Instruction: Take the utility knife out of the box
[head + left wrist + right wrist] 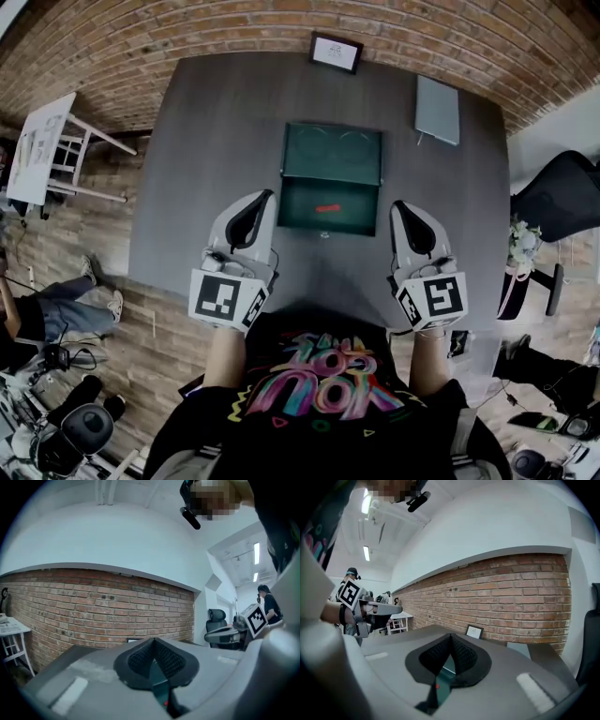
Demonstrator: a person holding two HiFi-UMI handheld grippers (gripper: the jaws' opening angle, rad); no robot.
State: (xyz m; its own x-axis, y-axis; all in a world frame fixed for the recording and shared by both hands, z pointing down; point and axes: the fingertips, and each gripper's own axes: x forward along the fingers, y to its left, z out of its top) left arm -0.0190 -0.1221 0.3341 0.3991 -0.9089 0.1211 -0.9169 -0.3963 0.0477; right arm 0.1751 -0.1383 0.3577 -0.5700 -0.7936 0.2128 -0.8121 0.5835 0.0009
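An open green box (330, 155) lies in the middle of the dark table (216, 141), its lid folded back. In its tray rests the small red utility knife (326, 208). My left gripper (266, 196) hovers just left of the tray, my right gripper (396, 205) just right of it; both point toward the far edge. In the left gripper view the pads meet at the tip (153, 641), and a sliver of green box (157, 677) shows below them. The right gripper (450, 637) is likewise shut, with nothing held, and a red speck of the knife (436, 685) shows through its gap.
A framed picture (336, 52) stands at the table's far edge and a grey laptop (438, 110) lies at the far right. A black office chair (562, 192) is to the right, a white side table (47, 145) to the left. A brick wall runs behind.
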